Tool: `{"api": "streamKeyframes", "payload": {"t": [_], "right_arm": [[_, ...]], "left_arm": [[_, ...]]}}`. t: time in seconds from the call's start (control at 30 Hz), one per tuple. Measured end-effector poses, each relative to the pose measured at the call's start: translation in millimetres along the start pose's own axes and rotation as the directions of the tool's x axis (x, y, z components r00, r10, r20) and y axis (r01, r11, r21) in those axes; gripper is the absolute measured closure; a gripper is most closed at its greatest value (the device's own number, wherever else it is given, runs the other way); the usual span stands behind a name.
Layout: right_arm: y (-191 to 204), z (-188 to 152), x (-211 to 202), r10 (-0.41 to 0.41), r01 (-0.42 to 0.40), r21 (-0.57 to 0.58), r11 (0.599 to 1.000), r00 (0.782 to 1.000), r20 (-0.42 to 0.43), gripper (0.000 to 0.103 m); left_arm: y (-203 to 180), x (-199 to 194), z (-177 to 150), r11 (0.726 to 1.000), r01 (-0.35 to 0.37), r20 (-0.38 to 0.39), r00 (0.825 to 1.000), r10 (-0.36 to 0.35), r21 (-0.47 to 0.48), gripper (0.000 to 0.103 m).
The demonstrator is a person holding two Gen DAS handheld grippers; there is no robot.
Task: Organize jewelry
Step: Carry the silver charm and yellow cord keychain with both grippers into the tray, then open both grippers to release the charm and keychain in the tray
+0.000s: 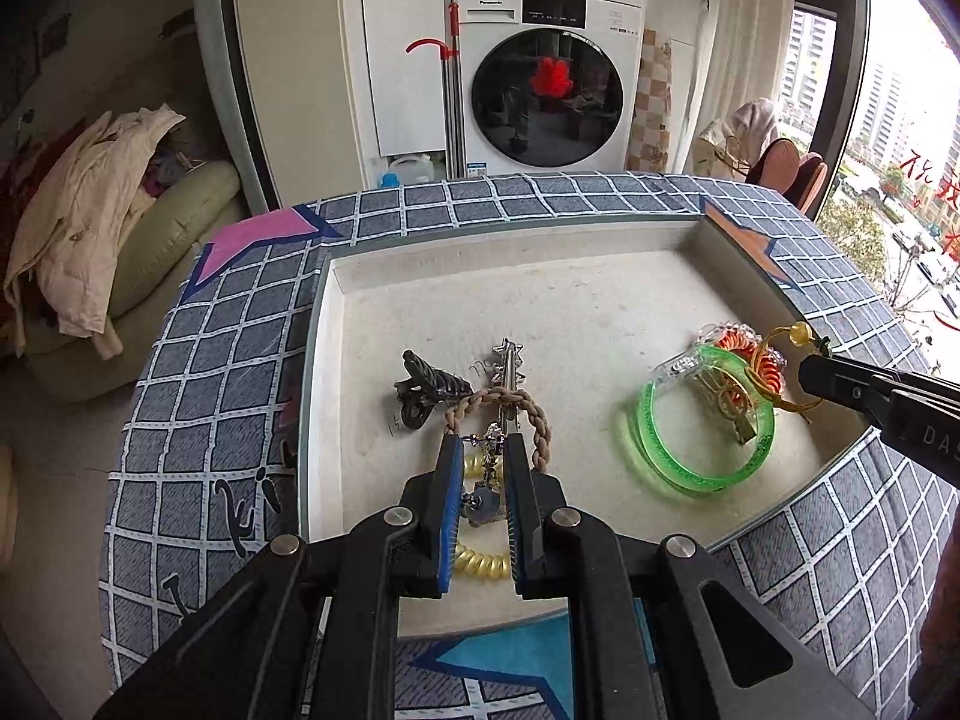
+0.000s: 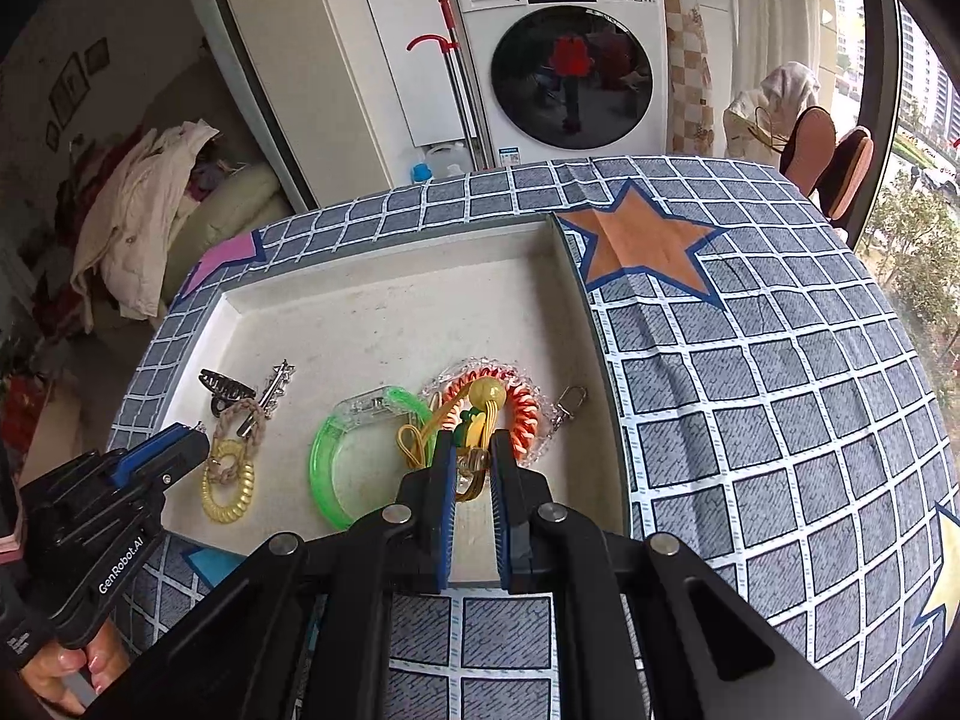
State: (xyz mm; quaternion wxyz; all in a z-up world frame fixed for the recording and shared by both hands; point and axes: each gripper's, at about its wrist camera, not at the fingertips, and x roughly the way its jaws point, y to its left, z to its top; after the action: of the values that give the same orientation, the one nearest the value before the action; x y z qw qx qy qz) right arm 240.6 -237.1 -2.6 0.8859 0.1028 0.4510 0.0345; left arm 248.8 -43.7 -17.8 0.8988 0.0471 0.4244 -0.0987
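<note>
Left wrist view: the left claw (image 1: 485, 450) hangs low over the near-left part of a shallow white tray (image 1: 600, 294), its blue-padded fingers (image 1: 451, 468) set a little apart. A small metal charm (image 1: 487, 480) sits in the gap between them; whether the pads press on it cannot be told. Beneath lies a yellow spiral hair tie (image 1: 480, 564), and a braided beige hair band (image 1: 528, 414) loops around the fingertips' far side. A silver hair clip (image 1: 509, 372) passes through that band, with a black claw clip (image 1: 423, 387) just beside it to the left.

Right wrist view: the right claw (image 2: 471, 450) is over the tray's near-right part, jaws narrowly parted with an amber cord charm (image 2: 480, 414) between them, its yellow bead (image 2: 485, 390) above the tips. Firm contact cannot be confirmed. Behind it lies an orange spiral hair tie (image 2: 528, 414) over a clear chain (image 2: 540, 450) that ends in a metal clasp (image 2: 570, 399). A green translucent bangle (image 2: 324, 462) lies to the left, touching a clear plastic clip (image 2: 366, 405).

All jewelry is inside the tray, in two groups well apart. The tray rests on a surface covered by a blue grid-patterned cloth (image 2: 780, 420) with an orange star (image 2: 642, 246). A white washing machine (image 1: 540, 72) stands beyond the surface.
</note>
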Motion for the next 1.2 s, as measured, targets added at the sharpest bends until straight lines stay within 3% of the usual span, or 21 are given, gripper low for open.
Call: {"api": "streamKeyframes", "payload": {"t": [0.5,0.53,0.67,1.03,1.1,1.13,1.2], "right_arm": [[-9,-14,19,-0.02,0.021,0.032,0.999,0.998,-0.053,0.089],[-9,-14,19,-0.018,0.02,0.031,0.999,0.998,-0.054,0.086],[-6,-13,15,-0.028,0.03,0.028,0.999,0.999,-0.043,0.047],[-5,-14,-13,0.002,-0.004,0.064,0.998,1.0,0.029,0.044],[-6,-15,-18,-0.002,-0.001,0.065,0.998,0.999,0.038,0.044],[-7,-15,-20,-0.006,0.004,0.063,0.998,0.999,0.043,0.044],[-7,-15,-24,-0.013,0.01,0.06,0.998,0.999,0.05,0.044]], "left_arm": [[-12,13,-8,0.997,-0.045,-0.019,0.999,0.047,0.07,0.07],[-12,13,-9,0.996,-0.047,-0.02,0.999,0.049,0.071,0.07],[-14,12,-9,0.996,-0.054,-0.022,0.998,0.056,0.074,0.07],[-19,-4,-7,0.994,-0.075,0.016,0.997,0.074,0.08,0.069],[-19,-6,-7,0.993,-0.084,0.02,0.996,0.083,0.078,0.033],[-18,-9,-8,0.993,-0.096,0.032,0.995,0.094,0.069,0.002],[-16,-18,-9,0.992,-0.112,0.084,0.991,0.107,0.055,0.0]]}}
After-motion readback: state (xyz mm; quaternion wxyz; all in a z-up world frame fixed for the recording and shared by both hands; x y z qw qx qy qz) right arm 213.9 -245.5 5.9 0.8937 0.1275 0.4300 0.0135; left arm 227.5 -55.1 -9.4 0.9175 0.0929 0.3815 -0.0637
